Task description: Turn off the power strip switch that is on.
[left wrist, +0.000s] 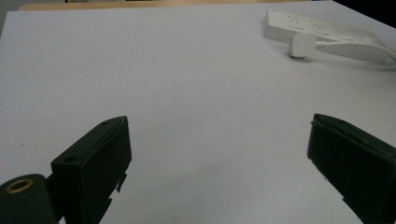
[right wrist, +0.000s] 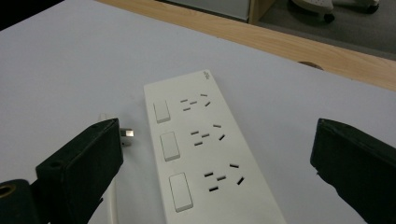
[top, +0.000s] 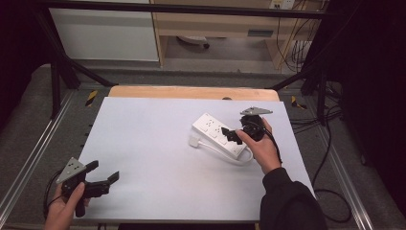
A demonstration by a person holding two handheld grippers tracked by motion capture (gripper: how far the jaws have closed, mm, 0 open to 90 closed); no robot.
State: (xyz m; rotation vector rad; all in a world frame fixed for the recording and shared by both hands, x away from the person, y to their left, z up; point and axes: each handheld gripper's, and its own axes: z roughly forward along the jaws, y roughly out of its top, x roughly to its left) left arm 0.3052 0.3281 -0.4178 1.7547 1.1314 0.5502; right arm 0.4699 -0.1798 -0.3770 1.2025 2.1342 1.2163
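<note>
Right gripper view: power strip [right wrist: 205, 154] between open jaws

Overhead; jaw-level; shared power strip [top: 221, 135]

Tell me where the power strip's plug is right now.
In the high view the plug lies on the white table, right of centre, beside the left end of the power strip; the right gripper hovers over the strip, jaws open.

A white worktop [top: 158, 158] with a wooden far edge sits inside a black metal frame [top: 57, 76]. Beyond it stand a white cabinet [top: 105, 33] and wooden shelving [top: 215, 24]. Black cables [top: 330, 143] trail over the grey floor at the right.
</note>
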